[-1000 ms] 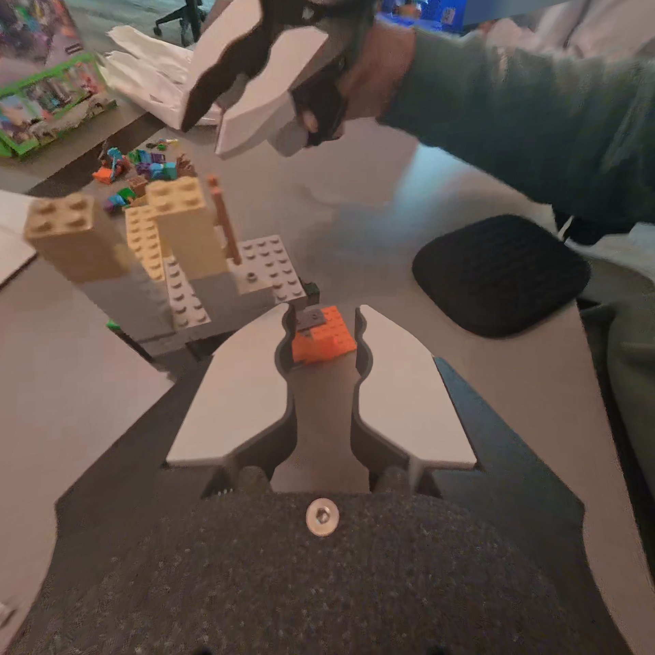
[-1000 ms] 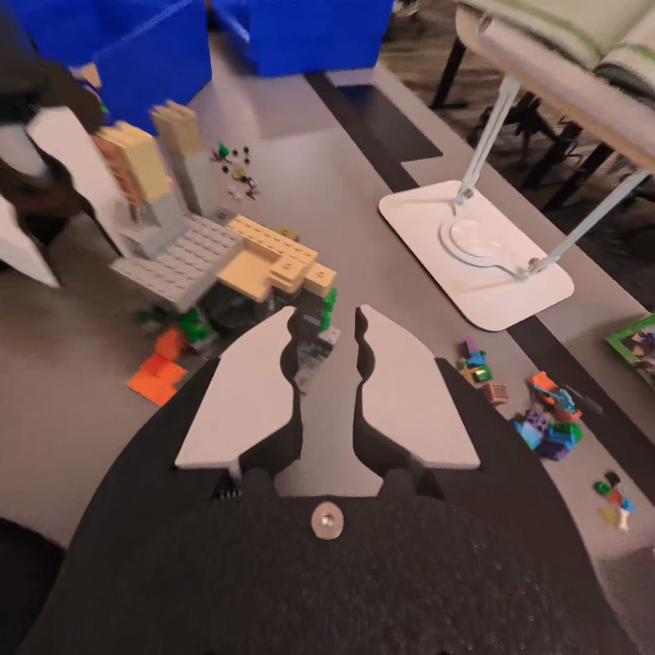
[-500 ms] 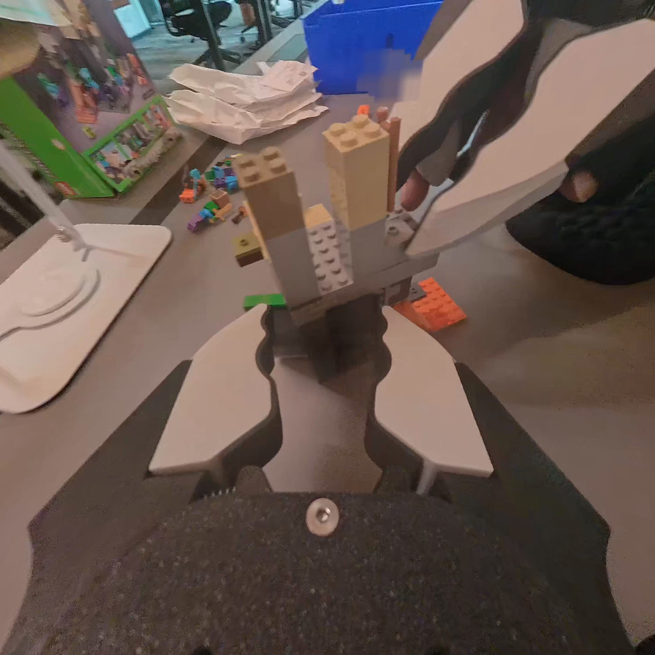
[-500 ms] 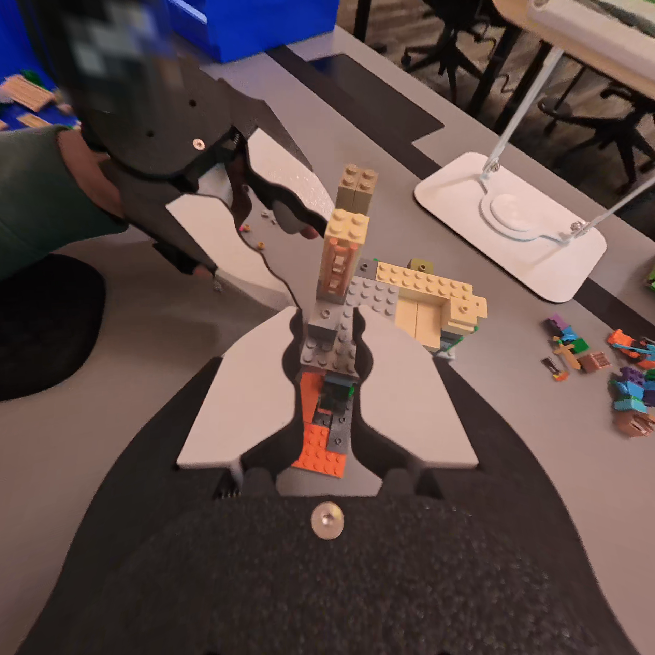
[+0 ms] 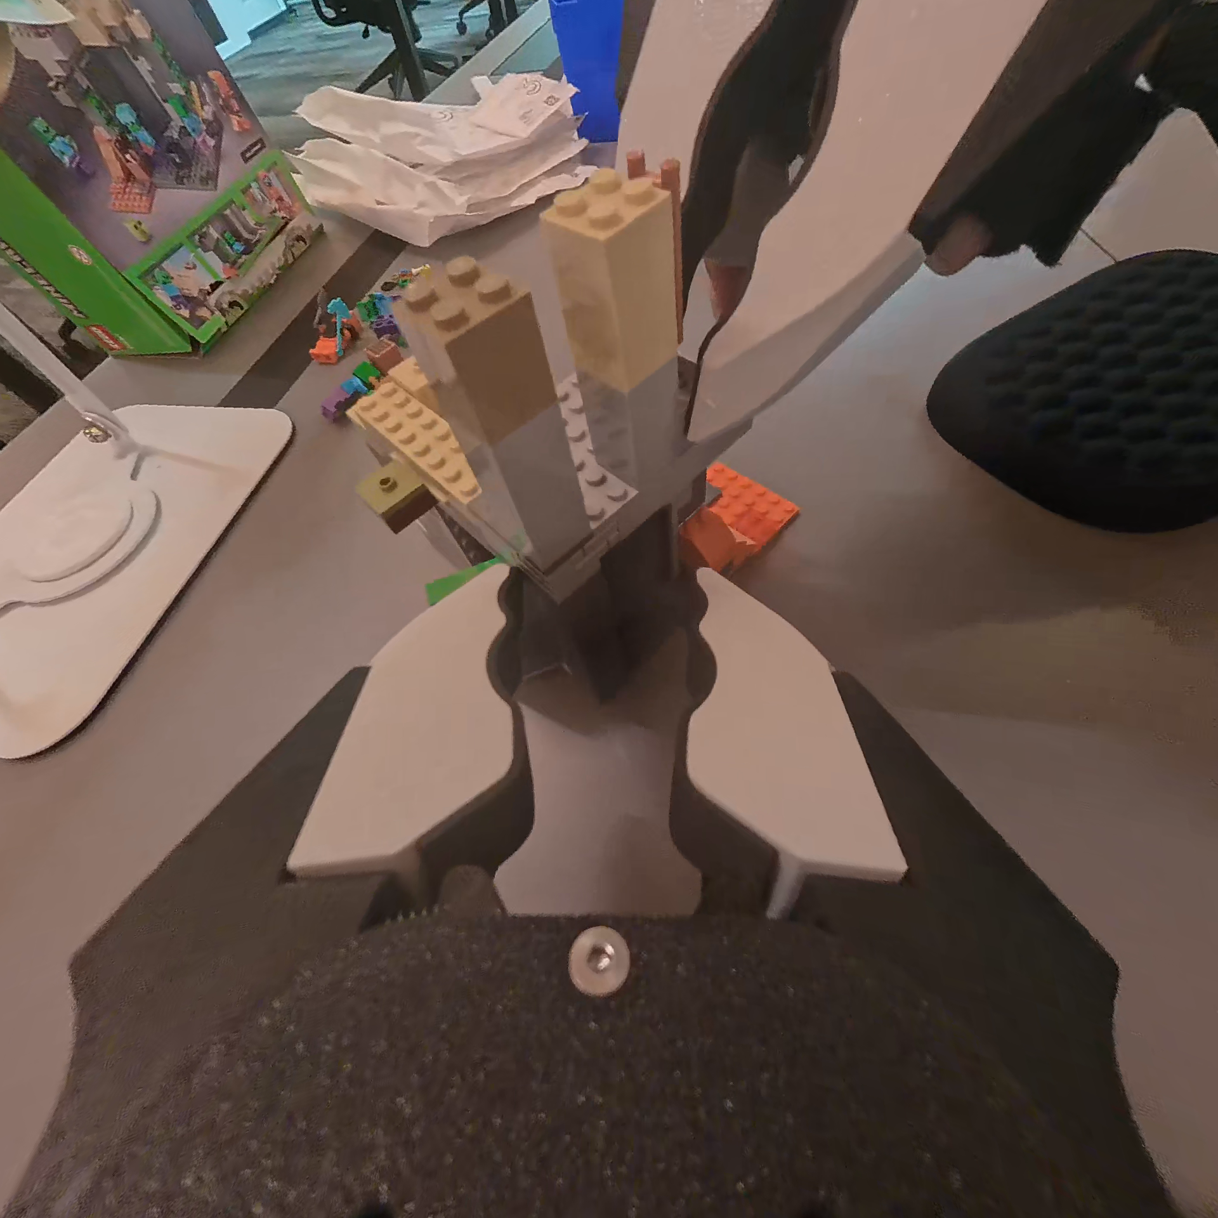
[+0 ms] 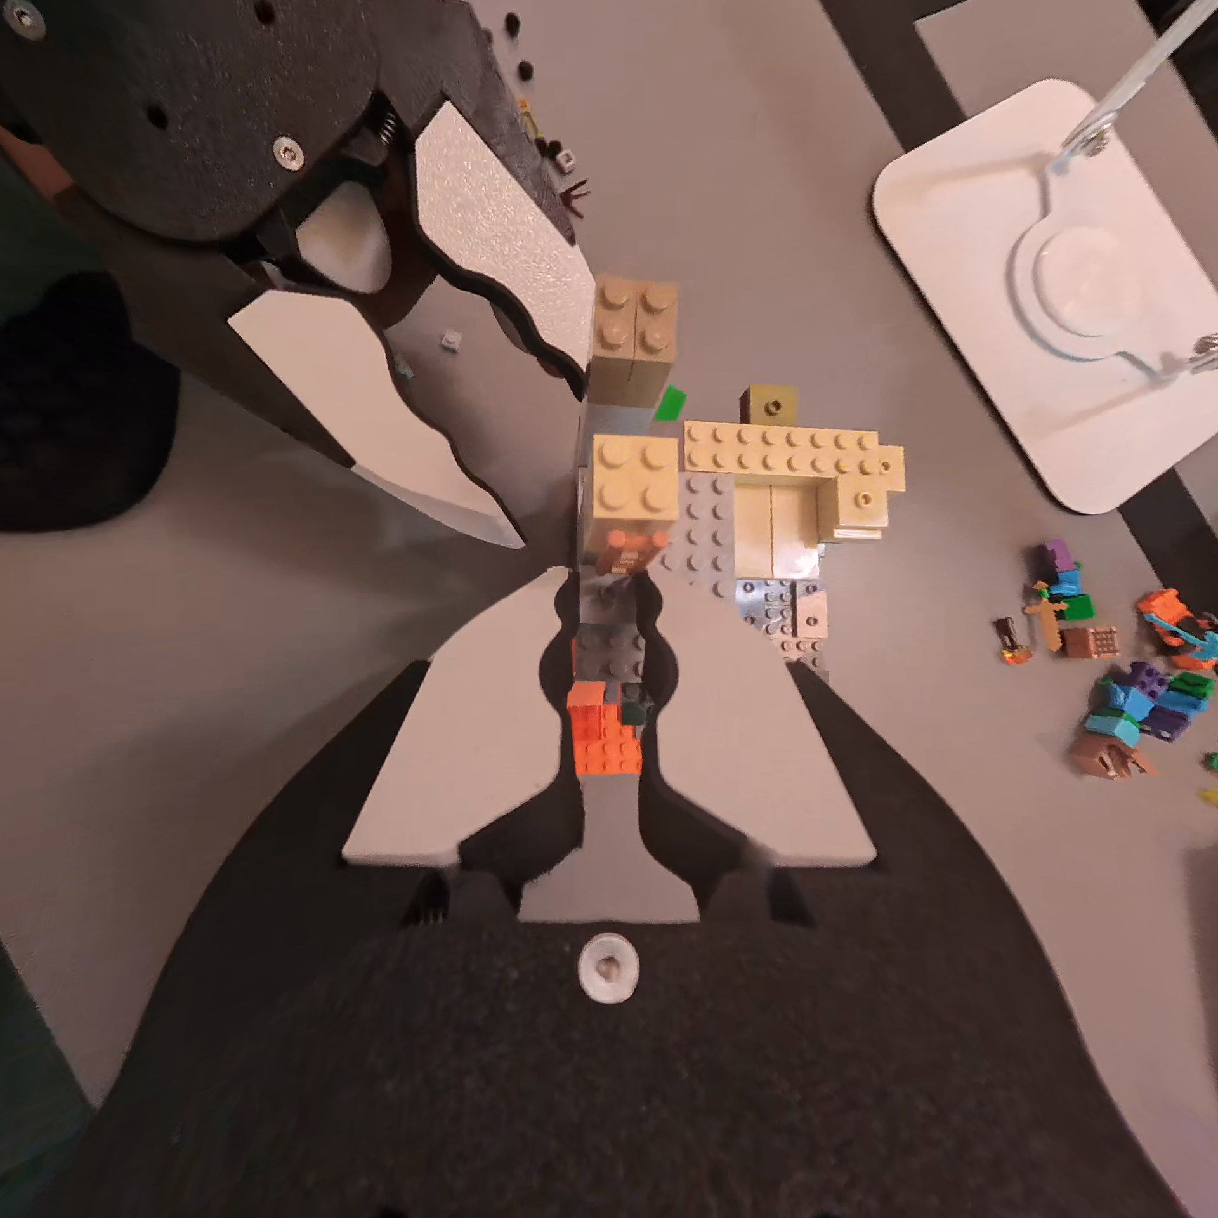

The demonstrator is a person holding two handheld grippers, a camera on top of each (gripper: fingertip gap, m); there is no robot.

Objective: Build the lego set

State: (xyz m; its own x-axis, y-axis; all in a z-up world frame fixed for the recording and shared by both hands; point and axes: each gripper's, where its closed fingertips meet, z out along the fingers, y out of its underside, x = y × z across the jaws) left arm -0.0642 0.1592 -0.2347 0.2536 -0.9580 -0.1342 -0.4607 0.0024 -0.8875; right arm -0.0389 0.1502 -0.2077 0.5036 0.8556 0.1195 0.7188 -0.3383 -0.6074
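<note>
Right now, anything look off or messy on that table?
Mostly clutter. Loose toy pieces lie scattered on the table right of the brick model, tiny bits sit beyond it, and crumpled white paper is heaped behind. The model itself stands upright and looks undamaged.

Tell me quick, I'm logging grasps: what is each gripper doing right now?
Left gripper: jaws straddle the brick model's dark base; grip cannot be told.
Right gripper: closed on the model's grey section.

tan and grey brick model (image 5: pixel 593 369), orange plate (image 5: pixel 751 507), green box (image 5: pixel 99 217)
</note>
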